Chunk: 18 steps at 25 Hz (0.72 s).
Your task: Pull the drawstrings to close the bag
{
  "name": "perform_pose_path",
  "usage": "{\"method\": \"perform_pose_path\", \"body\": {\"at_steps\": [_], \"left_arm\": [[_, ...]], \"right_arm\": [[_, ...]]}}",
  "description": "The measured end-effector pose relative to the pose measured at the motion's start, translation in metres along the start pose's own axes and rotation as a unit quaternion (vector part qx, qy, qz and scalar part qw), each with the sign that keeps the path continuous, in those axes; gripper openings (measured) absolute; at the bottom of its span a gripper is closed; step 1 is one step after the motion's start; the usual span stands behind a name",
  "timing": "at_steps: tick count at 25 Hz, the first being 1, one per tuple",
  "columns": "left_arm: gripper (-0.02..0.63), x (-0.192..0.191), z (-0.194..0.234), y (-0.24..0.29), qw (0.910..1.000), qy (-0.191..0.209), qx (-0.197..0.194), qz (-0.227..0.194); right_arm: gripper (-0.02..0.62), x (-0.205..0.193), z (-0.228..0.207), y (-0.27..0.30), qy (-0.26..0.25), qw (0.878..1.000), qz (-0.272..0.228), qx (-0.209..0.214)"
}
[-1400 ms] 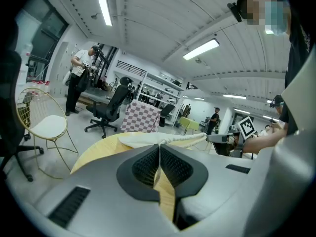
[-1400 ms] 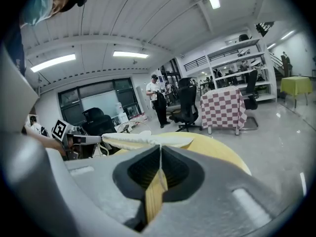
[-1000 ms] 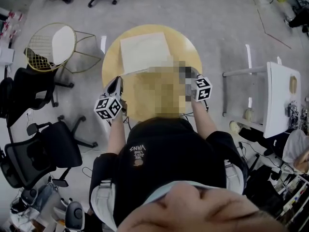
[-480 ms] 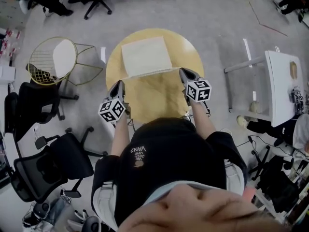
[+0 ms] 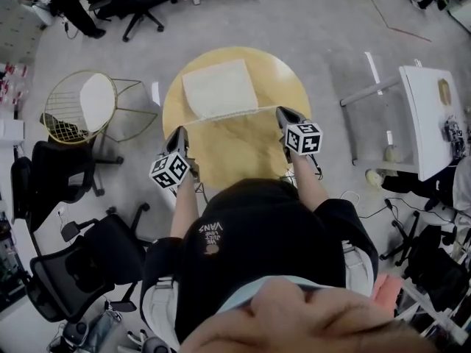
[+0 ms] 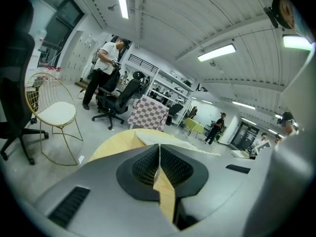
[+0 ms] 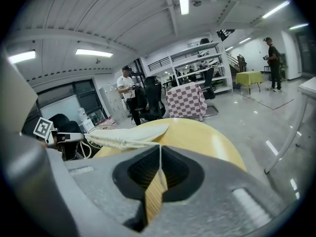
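"Two grippers, both pressed together?"

"Yes. The right gripper (image 5: pixel 281 113) pinches the drawstring (image 5: pixel 266 109), which runs taut from the near right corner of the drawstring bag (image 5: pixel 219 87). The left gripper (image 5: pixel 179 132) is closed at the round table's (image 5: pixel 243 153) left edge. Whether it holds cord, I cannot tell."

"And the bag?"

"Flat on the table's far half, its mouth edge lying left to right, toward the near edge. The right gripper is nearer, so pulling outward along that edge should cinch it."

A round, pale yellow wooden surface (image 5: pixel 243 149) stands on a grey floor (image 5: pixel 331 20). On its far half lies a flat cream fabric drawstring bag (image 5: pixel 219 89), with a thin white drawstring (image 5: pixel 246 112) stretched along the bag's near edge.
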<state>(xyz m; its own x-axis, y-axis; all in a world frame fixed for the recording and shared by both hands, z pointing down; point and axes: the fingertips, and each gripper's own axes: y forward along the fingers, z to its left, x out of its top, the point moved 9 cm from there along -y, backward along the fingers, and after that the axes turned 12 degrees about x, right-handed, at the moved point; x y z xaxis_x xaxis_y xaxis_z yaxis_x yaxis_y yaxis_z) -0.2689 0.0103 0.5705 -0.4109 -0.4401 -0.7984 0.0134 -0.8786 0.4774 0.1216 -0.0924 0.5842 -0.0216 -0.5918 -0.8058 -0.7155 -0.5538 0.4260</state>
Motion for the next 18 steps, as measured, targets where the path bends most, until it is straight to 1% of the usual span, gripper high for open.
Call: {"method": "perform_pose_path", "body": {"at_steps": [4,10,18], "left_arm": [[0.017,0.002,0.002,0.002,1.0,-0.002,0.0,-0.001],[0.017,0.003,0.006,0.004,0.9999,-0.015,-0.003,-0.002],[0.017,0.003,0.011,0.003,0.9996,-0.03,-0.004,0.003]], "right_arm": [[0.002,-0.006,-0.005,-0.003,0.014,1.0,0.001,-0.014],[0.002,-0.012,-0.011,-0.004,0.033,0.999,0.002,-0.027],[0.002,-0.014,-0.018,-0.011,0.043,0.998,0.005,-0.047]]}}
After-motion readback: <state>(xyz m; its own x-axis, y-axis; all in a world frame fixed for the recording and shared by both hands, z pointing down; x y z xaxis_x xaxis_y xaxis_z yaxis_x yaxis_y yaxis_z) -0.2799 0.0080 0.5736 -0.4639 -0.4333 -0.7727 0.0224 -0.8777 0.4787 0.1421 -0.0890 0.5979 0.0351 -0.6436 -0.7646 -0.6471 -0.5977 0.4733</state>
